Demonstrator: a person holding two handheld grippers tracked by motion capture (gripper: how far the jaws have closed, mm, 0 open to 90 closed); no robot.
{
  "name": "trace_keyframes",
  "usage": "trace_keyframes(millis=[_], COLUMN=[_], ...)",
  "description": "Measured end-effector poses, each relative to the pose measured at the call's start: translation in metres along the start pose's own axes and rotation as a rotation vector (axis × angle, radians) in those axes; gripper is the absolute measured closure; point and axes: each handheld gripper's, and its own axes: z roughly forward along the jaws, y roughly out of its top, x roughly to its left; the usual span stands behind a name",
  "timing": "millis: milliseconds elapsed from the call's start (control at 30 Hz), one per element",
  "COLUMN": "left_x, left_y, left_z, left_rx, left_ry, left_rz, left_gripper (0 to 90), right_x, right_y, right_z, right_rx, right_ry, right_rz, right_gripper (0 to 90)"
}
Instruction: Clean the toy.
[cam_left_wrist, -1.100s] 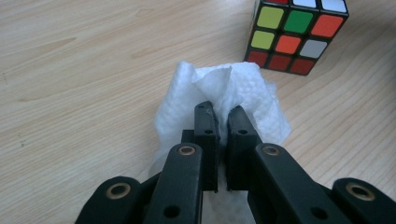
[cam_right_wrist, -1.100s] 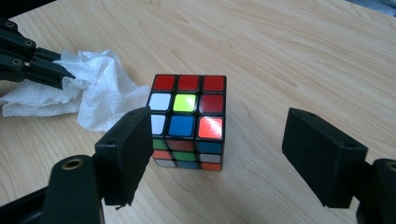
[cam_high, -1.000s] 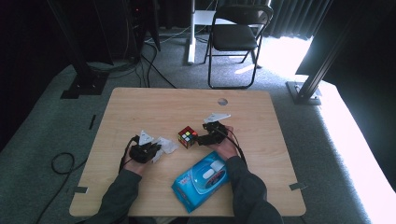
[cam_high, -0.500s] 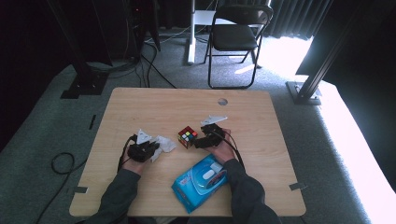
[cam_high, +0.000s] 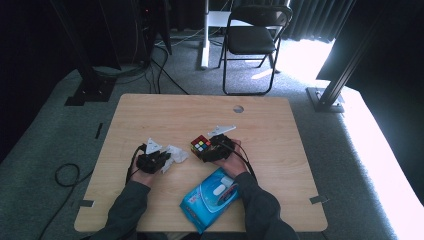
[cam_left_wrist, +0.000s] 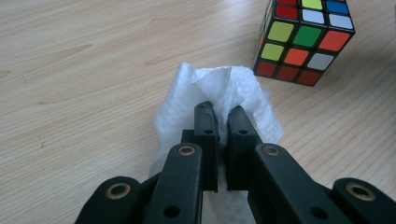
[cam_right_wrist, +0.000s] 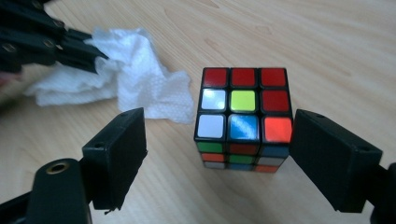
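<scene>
Jaws of the right gripper (cam_right_wrist: 217, 154) have just been opening around the cube (cam_right_wrist: 243, 119), seemingly clear of it; left gripper (cam_left_wrist: 219, 123) pinches the tissue (cam_left_wrist: 219, 93), cube at two o'clock.

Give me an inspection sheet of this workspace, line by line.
Surface: wooden table, with a round hole near its far edge.
Job's things: puzzle cube upright on the table; crumpled white wipe beside it.
Clutter: blue pack of wipes near the front edge.
Grippers: left gripper shut on the wipe; right gripper open, its jaws have just been opening, the cube standing between them with a gap on one side.
Cables: a black cable loops on the floor at left.
Surroundings: grey carpet, a folding chair beyond the table, dark curtains.
</scene>
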Motion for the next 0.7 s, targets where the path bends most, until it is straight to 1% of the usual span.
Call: trace_keyframes(millis=[33,100,167,200,300,333,400,433,500,567,633,700], left_x=[0.001,0.002,0.003,0.003,0.003,0.003,0.003,0.003,0.003,0.003,0.003,0.004], left_y=[0.000,0.000,0.000,0.001,0.001,0.001,0.001,0.001,0.001,0.001,0.002,0.003], left_z=[-0.001,-0.001,-0.002,-0.002,-0.003,-0.003,-0.003,-0.003,-0.002,-0.003,-0.004,-0.004], left_rx=[-0.002,-0.006,-0.009,-0.011,-0.013,-0.013,-0.012,-0.012,-0.013,-0.013,-0.017,-0.022], left_ry=[0.001,0.002,0.003,0.003,0.004,0.004,0.004,0.003,0.002,0.000,-0.001,-0.005], left_rz=[-0.001,-0.006,-0.008,-0.008,-0.010,-0.010,-0.010,-0.012,-0.014,-0.010,-0.011,-0.016], left_gripper=[85.8,85.8,85.8,85.8,85.8,85.8,85.8,85.8,85.8,85.8,85.8,85.8], right_x=[-0.001,-0.005,-0.010,-0.011,-0.011,-0.011,-0.011,-0.012,-0.013,-0.015,-0.016,-0.017], right_y=[0.001,0.002,0.003,0.004,0.006,0.006,0.007,0.007,0.006,0.006,0.005,0.005], right_z=[0.000,0.001,0.004,0.007,0.015,0.015,0.020,0.022,0.027,0.032,0.035,0.037], right_rx=[0.004,0.019,0.027,0.037,0.066,0.066,0.066,0.070,0.094,0.109,0.127,0.131], right_ry=[-0.013,-0.043,-0.038,-0.037,-0.041,-0.041,-0.051,-0.046,-0.049,-0.038,-0.040,-0.034], right_rz=[-0.014,-0.021,-0.005,-0.005,-0.025,-0.025,-0.053,-0.057,-0.049,-0.045,-0.046,-0.043], right_gripper=[18.7,18.7,18.2,17.4,17.6,17.6,20.9,20.9,20.9,21.3,21.2,21.2])
